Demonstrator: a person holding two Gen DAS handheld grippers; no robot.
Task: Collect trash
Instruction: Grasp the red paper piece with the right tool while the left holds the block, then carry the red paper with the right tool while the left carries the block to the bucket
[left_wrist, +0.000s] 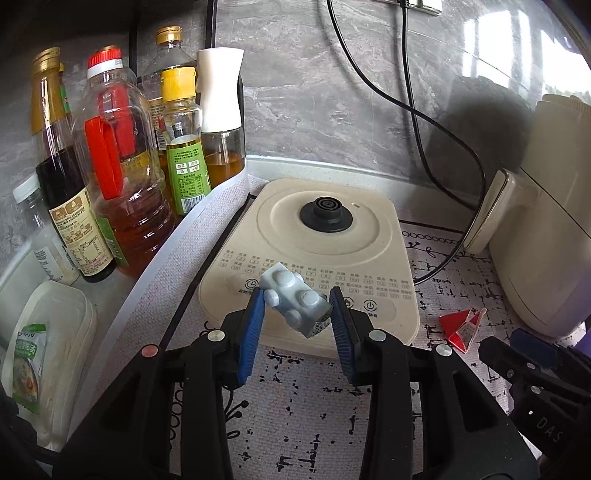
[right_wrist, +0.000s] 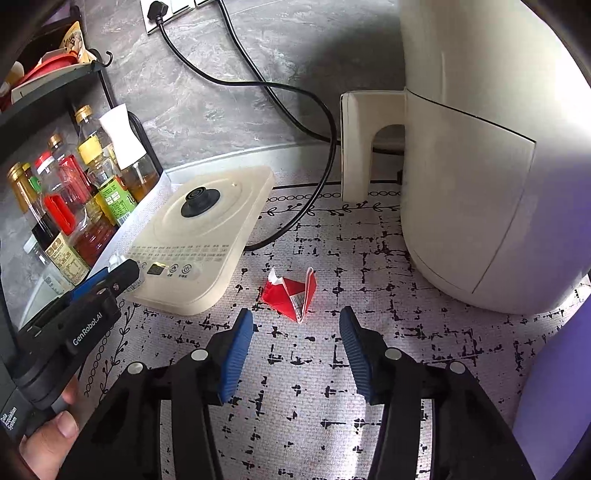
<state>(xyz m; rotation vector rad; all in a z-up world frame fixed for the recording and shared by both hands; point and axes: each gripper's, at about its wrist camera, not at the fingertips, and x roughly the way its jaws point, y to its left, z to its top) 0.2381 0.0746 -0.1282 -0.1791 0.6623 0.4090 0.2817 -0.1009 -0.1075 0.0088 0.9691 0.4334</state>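
- The left gripper (left_wrist: 297, 310) is clamped on a pale blue studded block (left_wrist: 293, 297) above the near edge of the cream kettle base (left_wrist: 314, 236); the block's underside is hidden.
- The right gripper (right_wrist: 295, 332) stands unclenched and empty, short of the red crumpled wrapper (right_wrist: 291, 293), which lies on the patterned mat (right_wrist: 295, 387) right of the kettle base.
- Farther right, the cream appliance (right_wrist: 480, 184) is cut off by the frame.

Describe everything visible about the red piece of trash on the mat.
The red wrapper is a crumpled, folded scrap, apparently thin card or foil-lined paper, red outside with white inner edges and a small printed label on one flap. It stands partly upright in a tent-like fold on the patterned mat, between the cream appliance base and the big cream appliance. Nothing grips it; the right gripper is open just short of it.
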